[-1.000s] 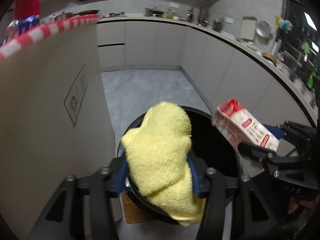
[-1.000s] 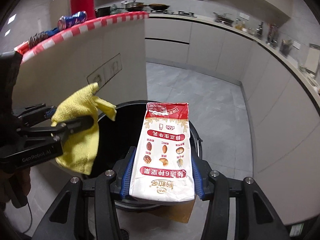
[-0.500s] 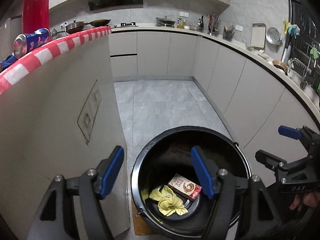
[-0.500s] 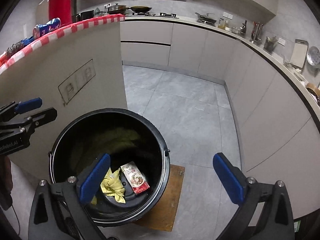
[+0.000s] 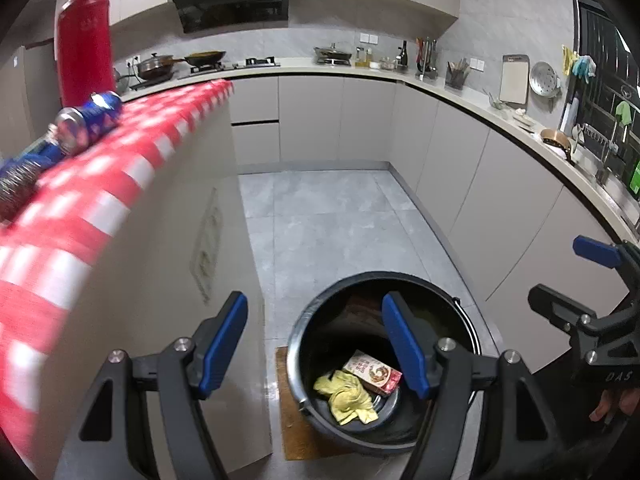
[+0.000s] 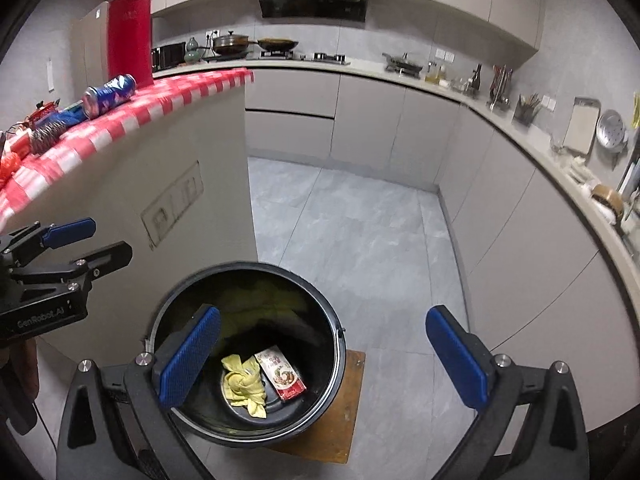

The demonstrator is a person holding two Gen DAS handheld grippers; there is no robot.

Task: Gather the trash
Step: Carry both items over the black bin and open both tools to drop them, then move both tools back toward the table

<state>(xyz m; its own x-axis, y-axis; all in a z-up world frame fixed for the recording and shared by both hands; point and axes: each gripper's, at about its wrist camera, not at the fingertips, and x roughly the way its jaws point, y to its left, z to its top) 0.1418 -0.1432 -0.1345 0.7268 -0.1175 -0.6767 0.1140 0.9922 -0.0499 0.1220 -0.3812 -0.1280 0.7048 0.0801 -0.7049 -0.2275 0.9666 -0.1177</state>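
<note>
A black round bin stands on the floor below both grippers. At its bottom lie a crumpled yellow cloth and a red-and-white snack carton, side by side. My left gripper hangs open above the bin's left side with nothing between its blue pads. My right gripper is open very wide above the bin and is also empty. Each gripper shows in the other's view: the right gripper, the left gripper.
To the left rises a counter with a red-checked cloth. It carries a blue can, a steel scourer and a tall red bottle. A wooden board lies under the bin. Grey floor stretches beyond, with cabinets on the right.
The left gripper let go of the yellow cloth and the right gripper let go of the carton. Both now lie in the bin. Both grippers have risen, bringing the counter top into view.
</note>
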